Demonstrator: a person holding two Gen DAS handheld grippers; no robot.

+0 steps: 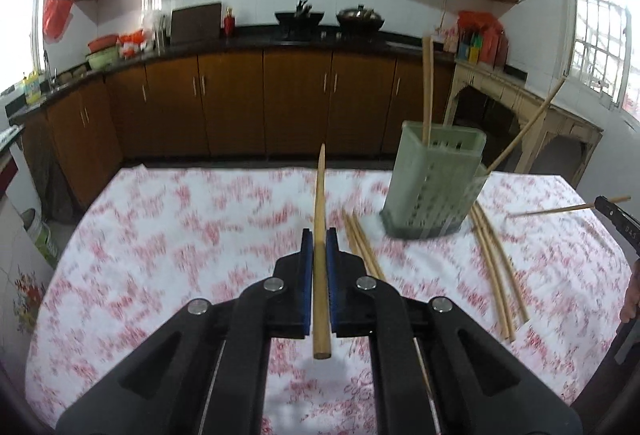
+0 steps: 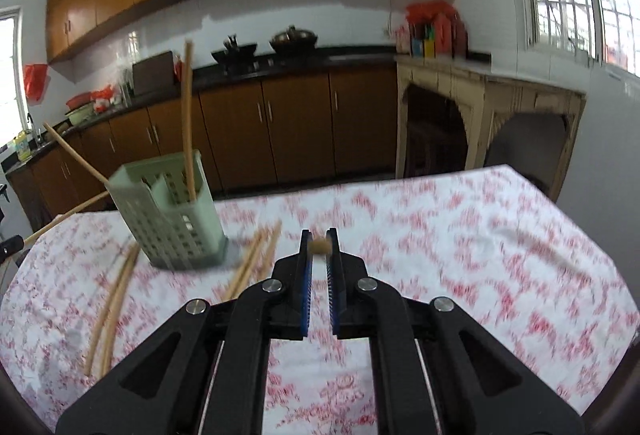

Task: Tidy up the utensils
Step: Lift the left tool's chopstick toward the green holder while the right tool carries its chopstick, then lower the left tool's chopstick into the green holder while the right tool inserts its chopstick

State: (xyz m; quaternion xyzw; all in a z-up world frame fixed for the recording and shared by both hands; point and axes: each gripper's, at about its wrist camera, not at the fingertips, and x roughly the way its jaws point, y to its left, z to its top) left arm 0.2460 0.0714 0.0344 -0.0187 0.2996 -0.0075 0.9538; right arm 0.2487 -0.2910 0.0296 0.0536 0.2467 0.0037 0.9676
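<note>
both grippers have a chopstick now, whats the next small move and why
Probably carry the left gripper toward the green holder and tip its chopstick upright over the open top. The pads are shut on it, it points forward rather than down, and the holder, with chopsticks already standing in it, sits ahead to the right. The right gripper, shut on its own chopstick, could follow.
</note>
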